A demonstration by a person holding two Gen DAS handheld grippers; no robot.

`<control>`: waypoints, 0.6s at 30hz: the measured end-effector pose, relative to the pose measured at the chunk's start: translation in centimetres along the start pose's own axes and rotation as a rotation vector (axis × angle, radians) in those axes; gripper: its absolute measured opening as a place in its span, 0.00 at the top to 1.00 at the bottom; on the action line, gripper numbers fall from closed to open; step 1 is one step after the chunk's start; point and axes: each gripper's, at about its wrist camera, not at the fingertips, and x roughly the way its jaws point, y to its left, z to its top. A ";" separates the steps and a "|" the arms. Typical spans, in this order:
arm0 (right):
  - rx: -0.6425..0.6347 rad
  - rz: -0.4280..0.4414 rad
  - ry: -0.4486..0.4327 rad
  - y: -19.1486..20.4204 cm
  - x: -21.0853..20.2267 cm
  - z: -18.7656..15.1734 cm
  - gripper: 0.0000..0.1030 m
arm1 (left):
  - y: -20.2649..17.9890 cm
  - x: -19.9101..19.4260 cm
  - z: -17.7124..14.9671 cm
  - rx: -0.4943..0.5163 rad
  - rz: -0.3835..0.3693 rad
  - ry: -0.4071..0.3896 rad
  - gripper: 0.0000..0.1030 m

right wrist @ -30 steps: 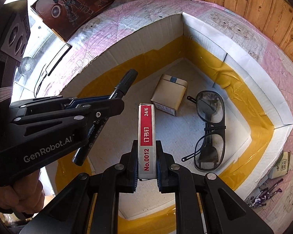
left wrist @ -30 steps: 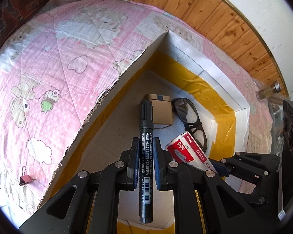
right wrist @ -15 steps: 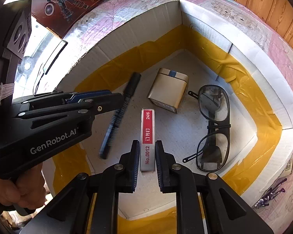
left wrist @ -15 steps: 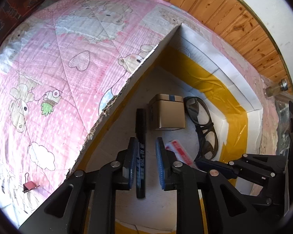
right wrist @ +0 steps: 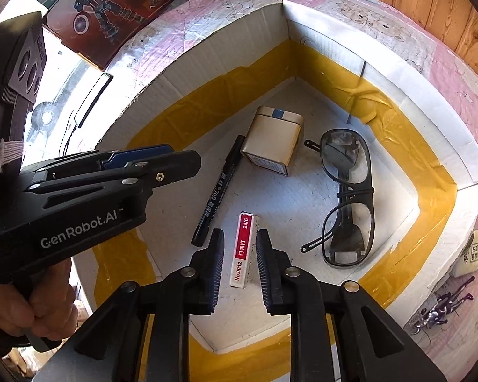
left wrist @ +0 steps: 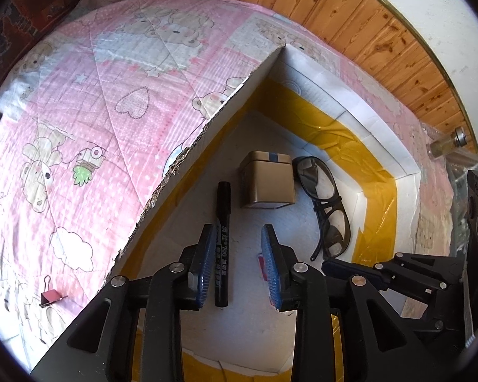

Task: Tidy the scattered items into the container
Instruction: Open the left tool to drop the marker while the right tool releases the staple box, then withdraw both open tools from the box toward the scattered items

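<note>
The white cardboard box (left wrist: pixel 382 146) with yellow tape (right wrist: pixel 207 95) holds a black marker (left wrist: pixel 222 242) (right wrist: pixel 218 191), a red-and-white staples box (right wrist: pixel 242 250), a tan tin (left wrist: pixel 267 180) (right wrist: pixel 275 138) and black glasses (left wrist: pixel 329 213) (right wrist: pixel 347 197). My left gripper (left wrist: pixel 237 270) is open above the box floor, with the marker lying loose by its left finger. My right gripper (right wrist: pixel 239 270) is open, and the staples box lies loose on the floor between its fingers. The staples box is mostly hidden in the left wrist view.
The box sits on a pink cartoon quilt (left wrist: pixel 95 111). A pink binder clip (left wrist: pixel 51 296) lies on the quilt left of the box. A robot toy carton (right wrist: pixel 105 9) lies at the far left, small clutter (right wrist: pixel 446 305) at the right. A wood-panel wall (left wrist: pixel 350 22) is behind.
Both grippers opened wider. The marker and the staples box, dropped half a second ago, now rest on the box floor. Both grippers have pulled back and up a little.
</note>
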 end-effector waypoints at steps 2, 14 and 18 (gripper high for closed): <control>0.004 0.005 -0.017 0.0 -0.7 -0.4 0.75 | -0.3 -0.5 -0.4 0.009 0.000 -0.008 0.69; 0.025 0.041 -0.267 0.9 -6.4 -5.1 0.75 | -3.2 -5.2 -4.2 0.084 -0.025 -0.124 0.67; 0.012 0.039 -0.386 1.7 -9.2 -7.3 0.75 | -5.0 -7.7 -5.8 0.153 -0.021 -0.209 0.67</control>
